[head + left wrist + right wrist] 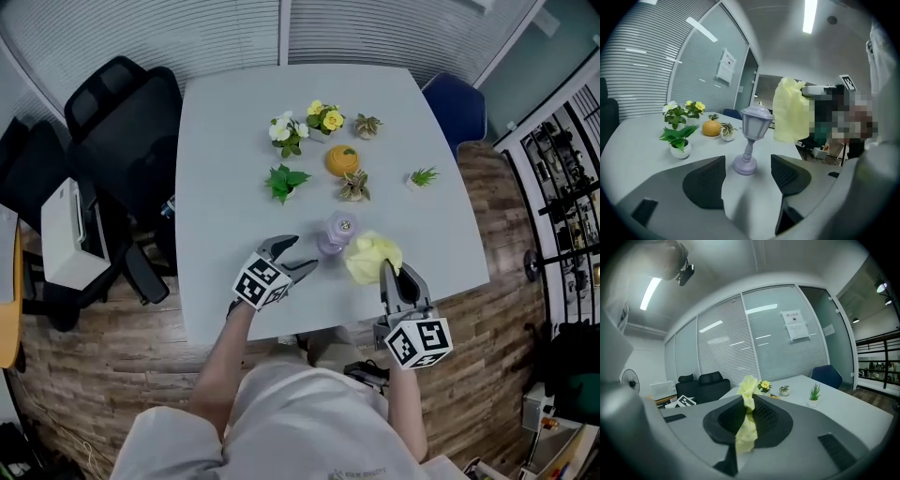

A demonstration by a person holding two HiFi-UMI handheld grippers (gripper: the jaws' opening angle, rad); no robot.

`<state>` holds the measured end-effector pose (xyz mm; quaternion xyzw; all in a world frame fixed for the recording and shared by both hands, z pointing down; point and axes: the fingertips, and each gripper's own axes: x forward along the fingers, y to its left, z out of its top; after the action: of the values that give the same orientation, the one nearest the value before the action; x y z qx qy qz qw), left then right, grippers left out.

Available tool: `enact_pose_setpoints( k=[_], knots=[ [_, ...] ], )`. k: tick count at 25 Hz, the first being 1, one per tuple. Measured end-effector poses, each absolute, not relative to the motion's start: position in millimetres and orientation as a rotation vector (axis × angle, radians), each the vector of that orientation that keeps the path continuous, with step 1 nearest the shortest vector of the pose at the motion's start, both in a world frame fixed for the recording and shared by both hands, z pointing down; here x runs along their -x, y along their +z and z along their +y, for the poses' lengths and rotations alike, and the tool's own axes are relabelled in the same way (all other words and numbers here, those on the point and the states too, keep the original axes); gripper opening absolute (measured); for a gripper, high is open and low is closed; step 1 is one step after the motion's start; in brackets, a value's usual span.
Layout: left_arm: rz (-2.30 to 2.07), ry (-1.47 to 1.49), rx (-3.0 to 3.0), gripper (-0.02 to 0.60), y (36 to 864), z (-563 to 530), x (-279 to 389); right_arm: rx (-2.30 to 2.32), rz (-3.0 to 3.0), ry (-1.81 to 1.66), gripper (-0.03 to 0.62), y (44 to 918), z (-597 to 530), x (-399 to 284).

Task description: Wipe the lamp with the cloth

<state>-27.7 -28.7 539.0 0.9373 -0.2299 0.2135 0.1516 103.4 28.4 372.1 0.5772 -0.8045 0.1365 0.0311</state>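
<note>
lamp: small lilac lantern lamp [337, 232] stands upright on the near part of the grey desk [225, 141], a bit right of centre, free of either tool
cloth: yellow cloth [371, 255] is bunched up and raised off the desk, just right of the lamp head; I can't tell whether it touches the lamp
right tool: right tool [391, 276] is clenched on the cloth; its own view shows the jaws pinched together with a strip of fabric running up between them
left tool: left tool [298, 253] is released, jaws wide apart with nothing between them; it sits just left of the lamp, and in its view the lamp base lies a little beyond the jaw tips, lined up with the gap
other items: orange [342, 159], leafy green plant [284, 181], white flowers [285, 130], yellow flowers [326, 117] and a grass tuft pot [423, 176] sit farther back, well apart from the lamp; black chairs [122, 108] at far left
done: cloth is picked up and brought beside the lamp
left: probably all the wiping; no clear contact shows so far
next, my guess: the left tool could close on the stem or base to steady the lamp while the cloth rubs the head and stem
risk: the lamp looks light and top-heavy, so a push from the cloth with no hold could tip it
</note>
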Motion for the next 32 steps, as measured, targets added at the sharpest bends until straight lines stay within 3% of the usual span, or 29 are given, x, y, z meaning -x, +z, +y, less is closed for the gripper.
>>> enact_pose_setpoints(
  k=[32],
  knots=[
    [-0.443,0.916,-2.857,0.287,596.9,-60.2,-20.3,-1.613,-2.493,0.392,0.038,394.3,-32.9,-104.4]
  ],
)
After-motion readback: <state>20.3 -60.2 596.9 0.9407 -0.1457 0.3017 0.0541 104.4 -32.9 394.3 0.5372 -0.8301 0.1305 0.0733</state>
